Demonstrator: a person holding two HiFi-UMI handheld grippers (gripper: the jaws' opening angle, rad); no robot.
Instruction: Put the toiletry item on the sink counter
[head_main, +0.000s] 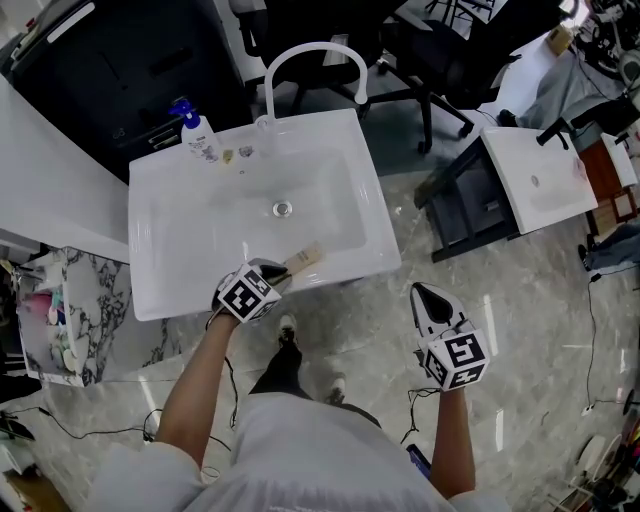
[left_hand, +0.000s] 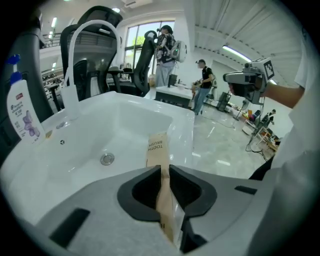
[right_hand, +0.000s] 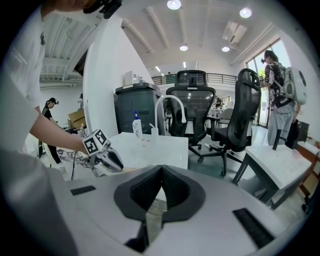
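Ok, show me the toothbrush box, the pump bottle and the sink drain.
toothbrush box (left_hand: 156, 146), left gripper view, on its printed far end.
pump bottle (head_main: 202, 141), head view, on the white body below the blue pump.
sink drain (head_main: 283, 209), head view, on the middle of the metal ring.

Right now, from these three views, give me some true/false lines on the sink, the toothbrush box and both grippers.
1. The left gripper has its fingers shut on the toothbrush box. True.
2. The right gripper holds the bottle. False: its fingers are together on nothing, and the bottle stands at the sink's back left corner.
3. The toothbrush box lies over the drain. False: it is at the front rim of the sink, in the left gripper, and the drain is bare.
4. A white arched faucet stands at the back of the sink. True.
5. The right gripper is above the sink. False: it is off to the sink's right, over the floor.
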